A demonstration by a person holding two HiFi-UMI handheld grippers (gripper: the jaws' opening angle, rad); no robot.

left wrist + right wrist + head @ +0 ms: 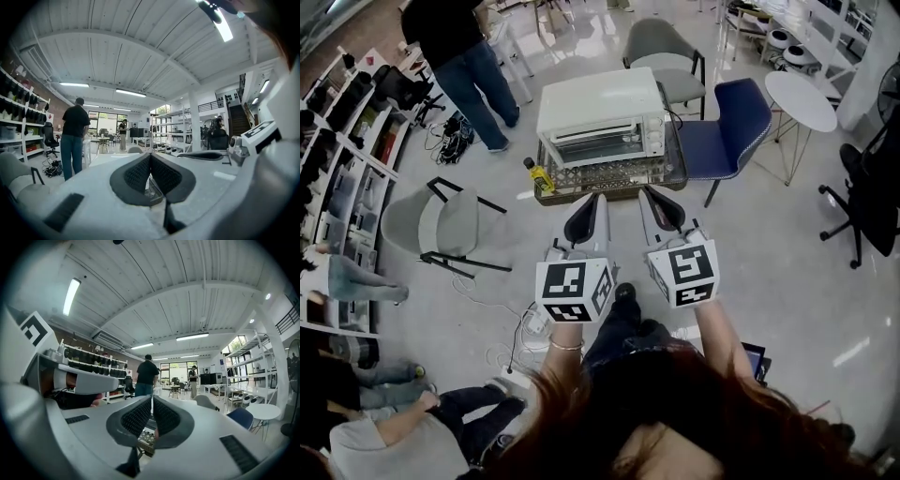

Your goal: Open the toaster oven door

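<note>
A white toaster oven (600, 117) stands on a low table (609, 178), with its glass door closed and facing me. Both grippers hover side by side just short of the table's near edge, apart from the oven. The left gripper (598, 199) is shut with nothing between its pads (136, 174). The right gripper (649, 192) is likewise shut and holds nothing, its pads (165, 418) meeting at the tip. In both gripper views the jaws point up and out into the room, and only a sliver of the table shows below them.
A small yellow bottle (540, 176) stands at the table's left front corner. A blue chair (731, 122) is right of the table, a grey chair (441, 225) left, another grey chair (666, 52) behind. A person (464, 56) stands at far left near shelves (347, 122).
</note>
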